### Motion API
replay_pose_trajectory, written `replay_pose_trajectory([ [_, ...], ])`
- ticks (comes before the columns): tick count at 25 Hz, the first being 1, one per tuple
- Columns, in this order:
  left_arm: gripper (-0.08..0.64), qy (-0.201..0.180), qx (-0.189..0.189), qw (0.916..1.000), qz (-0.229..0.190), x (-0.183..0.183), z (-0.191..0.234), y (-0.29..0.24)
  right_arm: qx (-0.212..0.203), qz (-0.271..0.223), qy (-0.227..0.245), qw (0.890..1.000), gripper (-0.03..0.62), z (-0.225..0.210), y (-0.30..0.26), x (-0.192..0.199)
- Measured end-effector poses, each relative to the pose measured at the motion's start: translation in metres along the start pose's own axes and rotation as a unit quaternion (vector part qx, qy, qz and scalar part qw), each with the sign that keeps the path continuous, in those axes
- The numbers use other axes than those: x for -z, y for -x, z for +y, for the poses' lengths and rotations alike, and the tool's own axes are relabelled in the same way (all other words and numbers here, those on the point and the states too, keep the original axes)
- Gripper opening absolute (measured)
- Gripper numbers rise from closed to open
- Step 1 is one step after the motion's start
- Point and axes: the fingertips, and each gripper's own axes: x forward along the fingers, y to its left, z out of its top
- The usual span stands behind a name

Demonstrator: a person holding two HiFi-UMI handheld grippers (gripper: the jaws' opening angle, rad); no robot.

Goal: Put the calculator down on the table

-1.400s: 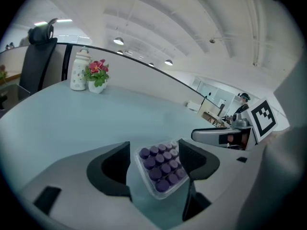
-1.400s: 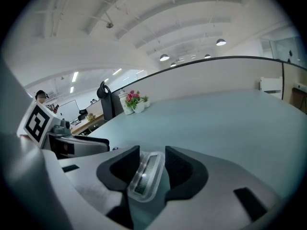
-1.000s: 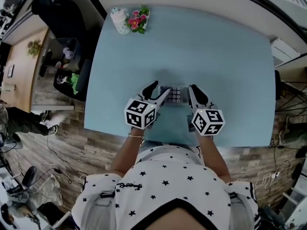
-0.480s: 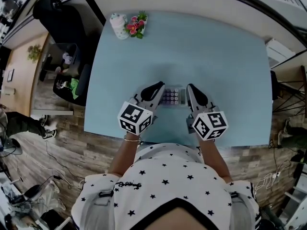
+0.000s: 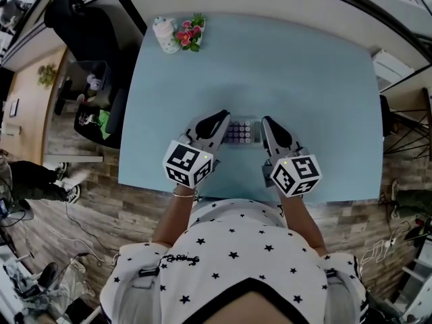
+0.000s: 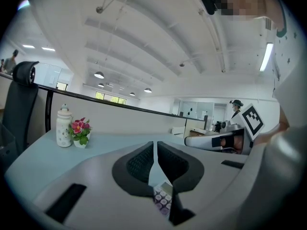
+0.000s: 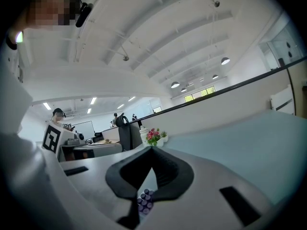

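Note:
The calculator (image 5: 241, 133), small with purple keys, lies flat on the light-blue table (image 5: 304, 73) between my two grippers. My left gripper (image 5: 219, 119) hangs just left of it, jaws shut with nothing in them. My right gripper (image 5: 269, 123) hangs just right of it, also shut and empty. In the left gripper view the black pads (image 6: 140, 163) meet, and the calculator (image 6: 162, 199) shows below them through the gap at their base. The right gripper view shows the same: closed pads (image 7: 168, 169) above the calculator (image 7: 145, 200). Neither gripper touches it.
A white jar (image 5: 165, 31) and a small pot of pink flowers (image 5: 190, 32) stand at the table's far left corner. A black office chair (image 5: 81, 19) is beyond that corner. The near table edge runs just under my hands.
Both grippers have lifted off the table toward the head camera and their jaws have closed. The calculator has stayed where it lay.

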Motion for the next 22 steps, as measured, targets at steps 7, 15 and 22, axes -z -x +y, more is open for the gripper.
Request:
replay_pose_trajectory([
  [7, 0.048, -0.004, -0.003, 0.9999, 0.009, 0.003, -0.005, 0.004, -0.008, 0.008, -0.003, 1.0, -0.002, 0.003, 0.004, 0.003],
  [15, 0.048, -0.004, -0.008, 0.9999, 0.008, 0.002, -0.007, 0.008, -0.016, 0.018, -0.007, 1.0, -0.002, 0.007, 0.005, 0.009],
  [22, 0.048, -0.002, -0.012, 0.9999, 0.01, 0.007, -0.009, 0.012, -0.018, 0.018, -0.01, 1.0, -0.002, 0.009, 0.008, 0.013],
])
